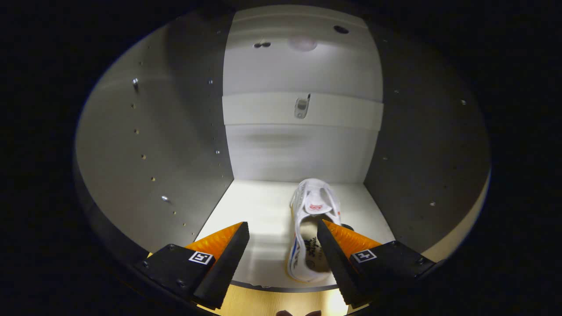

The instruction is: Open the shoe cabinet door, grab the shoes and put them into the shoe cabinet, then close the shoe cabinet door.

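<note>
Just ahead of the claw [283,228], on the pale floor panel [254,219] of the open white shoe cabinet [303,149], lies a white low-top sneaker with red and blue side trim [309,228], its toe pointing toward the back wall and its heel near the front edge of the cabinet floor. The claw stands open, its two fingers spread wide apart and holding nothing; the sneaker sits between them but nearer the right finger, whose tip overlaps the shoe's opening in the view, and whether they touch cannot be told. The left finger is well apart from the shoe, over bare floor. Beyond the sneaker rises the white back panel, crossed by a horizontal rail with a small metal bracket [301,107] at its middle. Grey side walls [175,153] dotted with rows of small peg holes and a few metal pins flank the compartment on both sides of the claw. Below the fingers, a strip of light wooden surface [272,303] shows in front of the cabinet.
</note>
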The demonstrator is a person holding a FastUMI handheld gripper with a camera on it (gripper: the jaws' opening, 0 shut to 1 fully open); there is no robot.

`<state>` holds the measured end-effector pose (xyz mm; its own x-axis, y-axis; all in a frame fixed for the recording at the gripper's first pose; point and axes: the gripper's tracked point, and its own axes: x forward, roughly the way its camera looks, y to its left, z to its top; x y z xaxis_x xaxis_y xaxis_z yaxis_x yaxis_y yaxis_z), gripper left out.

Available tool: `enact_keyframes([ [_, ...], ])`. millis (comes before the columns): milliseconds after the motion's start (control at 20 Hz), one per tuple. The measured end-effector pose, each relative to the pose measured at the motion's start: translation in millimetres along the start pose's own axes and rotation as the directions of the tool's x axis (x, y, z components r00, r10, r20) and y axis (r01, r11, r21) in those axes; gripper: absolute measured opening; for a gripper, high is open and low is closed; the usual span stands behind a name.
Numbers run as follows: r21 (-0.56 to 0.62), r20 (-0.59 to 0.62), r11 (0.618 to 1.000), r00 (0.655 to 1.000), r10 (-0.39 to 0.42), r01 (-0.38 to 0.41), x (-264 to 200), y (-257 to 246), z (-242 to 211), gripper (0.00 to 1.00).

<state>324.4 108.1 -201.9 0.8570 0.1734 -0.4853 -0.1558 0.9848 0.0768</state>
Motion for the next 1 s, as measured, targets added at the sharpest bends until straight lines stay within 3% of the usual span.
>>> enact_keyframes([
  [250, 0.015, 0.200, 0.997, 0.977, -0.074, 0.072, -103, -25, 32, 0.98],
  [500, -0.003, 0.399, 0.985, 0.904, -0.156, 0.171, -227, -43, 51, 0.97],
  [1000, 0.046, 0.486, 0.952, 0.826, -0.287, 0.304, -397, -101, 11, 0.97],
])
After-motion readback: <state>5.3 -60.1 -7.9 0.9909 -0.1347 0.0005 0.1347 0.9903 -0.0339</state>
